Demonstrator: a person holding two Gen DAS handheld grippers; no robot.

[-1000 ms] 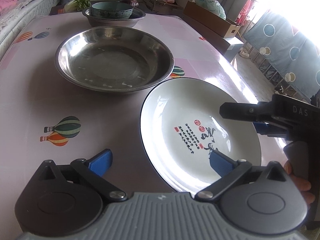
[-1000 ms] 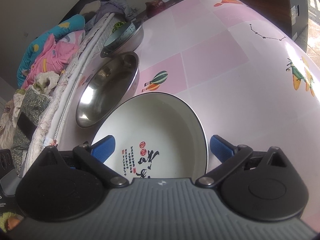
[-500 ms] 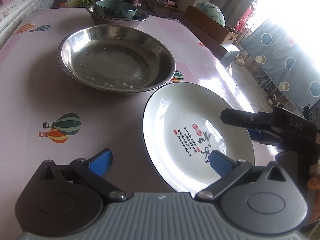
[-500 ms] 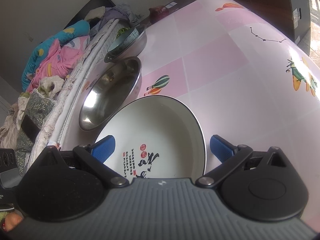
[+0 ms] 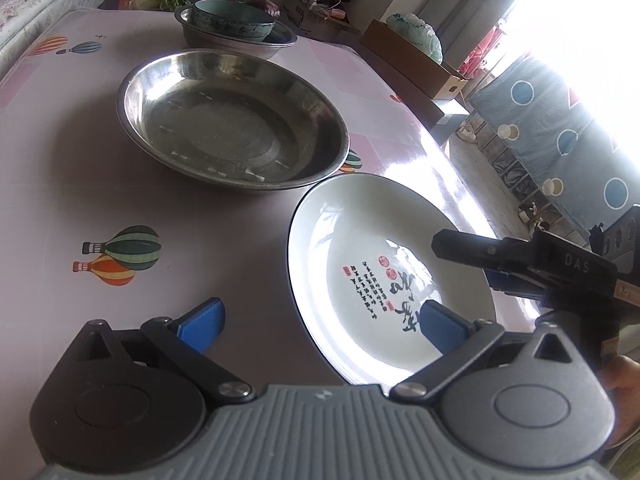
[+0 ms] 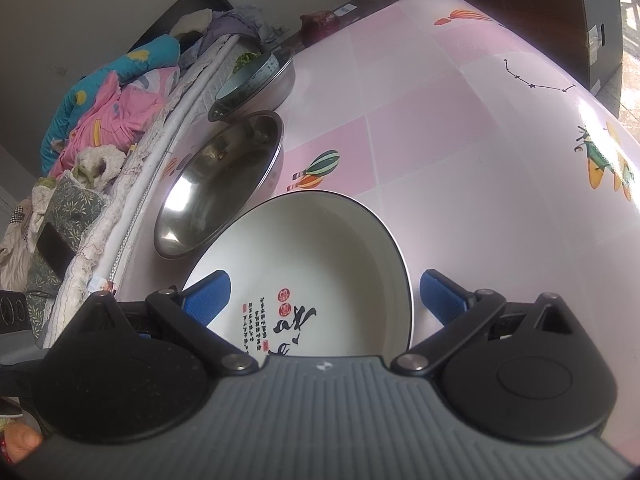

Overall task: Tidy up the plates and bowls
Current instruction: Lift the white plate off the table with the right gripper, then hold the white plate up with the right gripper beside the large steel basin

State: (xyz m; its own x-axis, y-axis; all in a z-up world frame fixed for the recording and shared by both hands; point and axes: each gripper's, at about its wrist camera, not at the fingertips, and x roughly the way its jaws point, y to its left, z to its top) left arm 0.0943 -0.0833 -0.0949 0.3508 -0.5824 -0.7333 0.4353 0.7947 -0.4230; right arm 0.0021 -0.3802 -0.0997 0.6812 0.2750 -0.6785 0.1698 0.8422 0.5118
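A white ceramic plate (image 5: 360, 248) with a thin dark rim and black and red calligraphy lies on the glossy pink counter (image 5: 60, 184), which is printed with striped balloons. Just beyond the plate, nearly touching its far rim, sits a wide, shallow steel basin (image 5: 232, 120), round and dully reflective. Farther past the basin a second steel basin (image 5: 280, 36) holds a pale blue-green patterned bowl (image 5: 232, 20). The left hand-held gripper (image 5: 320, 320) hangs over the plate's near edge with its blue ribbed pads wide apart, one pad over the bare counter and one over the plate, gripping nothing. The right hand-held gripper (image 6: 326, 294) comes at the plate from the side away from the basin, its jaws also spread wide, straddling the plate's rim: one pad above the inside, the other outside it over the counter.
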